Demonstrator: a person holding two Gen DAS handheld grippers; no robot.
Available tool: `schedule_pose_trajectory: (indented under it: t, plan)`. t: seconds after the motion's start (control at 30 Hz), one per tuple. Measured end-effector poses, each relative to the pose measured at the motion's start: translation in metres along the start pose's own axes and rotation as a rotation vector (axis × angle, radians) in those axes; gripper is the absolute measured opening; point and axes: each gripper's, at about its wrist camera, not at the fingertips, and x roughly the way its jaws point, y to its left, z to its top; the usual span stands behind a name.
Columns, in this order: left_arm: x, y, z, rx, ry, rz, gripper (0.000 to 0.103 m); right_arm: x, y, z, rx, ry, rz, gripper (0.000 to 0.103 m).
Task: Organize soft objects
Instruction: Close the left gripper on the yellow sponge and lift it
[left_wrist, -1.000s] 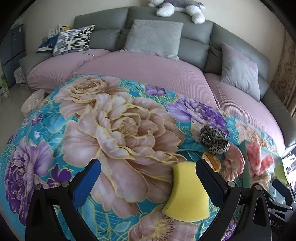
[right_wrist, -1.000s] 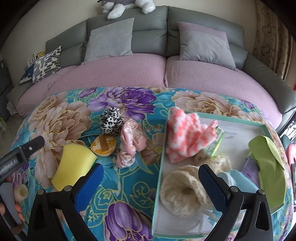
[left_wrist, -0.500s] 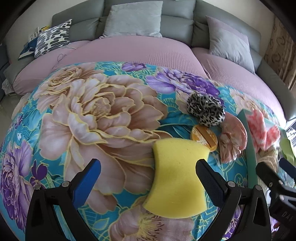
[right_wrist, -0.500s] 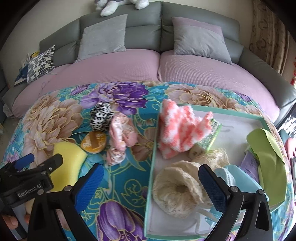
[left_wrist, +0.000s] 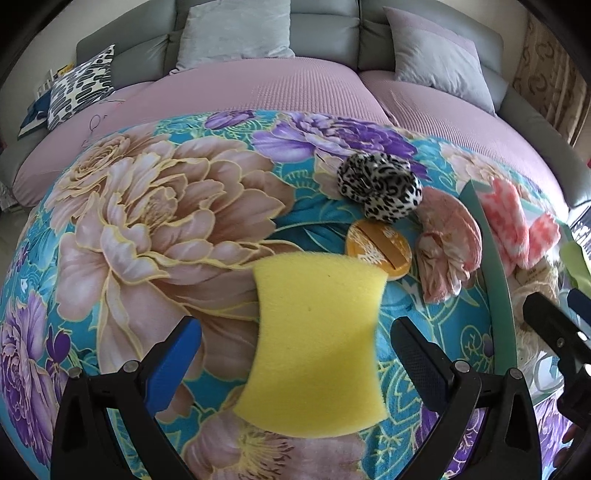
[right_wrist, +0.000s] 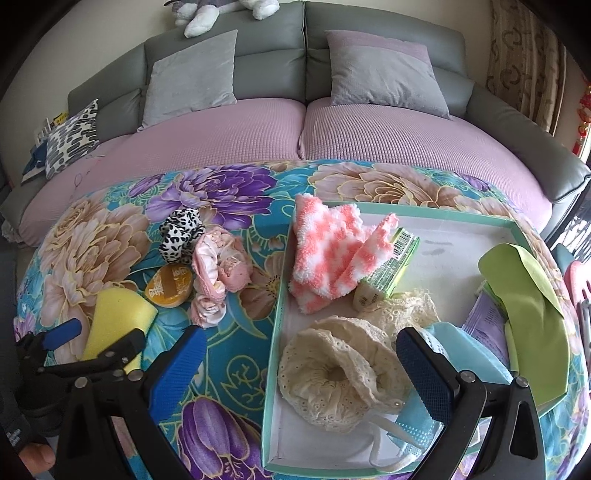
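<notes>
A yellow sponge (left_wrist: 317, 339) lies on the floral cloth between the open fingers of my left gripper (left_wrist: 295, 354); it also shows in the right wrist view (right_wrist: 118, 317). Beyond it lie an orange puff (left_wrist: 380, 243), a leopard scrunchie (left_wrist: 380, 184) and a pink cloth (left_wrist: 447, 243). My right gripper (right_wrist: 299, 363) is open and empty above the teal box's left wall (right_wrist: 275, 321). The box holds a pink-white fuzzy cloth (right_wrist: 325, 251), a cream lace scrunchie (right_wrist: 332, 373), a green cloth (right_wrist: 532, 295) and a blue mask (right_wrist: 469, 354).
The floral cloth (left_wrist: 155, 206) covers a table in front of a sofa with pink seat cushions (right_wrist: 258, 129) and grey pillows (right_wrist: 192, 77). A plush toy (right_wrist: 221, 11) lies on the sofa back. A patterned pillow (right_wrist: 70, 136) sits at the far left.
My left gripper has swung right and moved in, so the yellow sponge now sits between its open fingers. The right gripper has drifted slightly back; the box contents are unchanged.
</notes>
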Motion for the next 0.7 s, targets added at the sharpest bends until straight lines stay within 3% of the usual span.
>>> schedule_pose_trajectory:
  t: [0.37,0.5,0.7]
  plan:
    - [0.013,-0.007,-0.005,0.021,0.03,0.025,0.101,0.001,-0.001,-0.001,0.003,0.004,0.006,0.103]
    - [0.01,-0.008,-0.005,0.027,0.02,0.016,0.083,0.002,0.001,-0.001,0.0,0.005,0.008,0.103]
    - [0.012,-0.012,-0.006,0.028,0.044,-0.037,0.07,0.006,0.005,-0.001,-0.008,0.014,0.009,0.103]
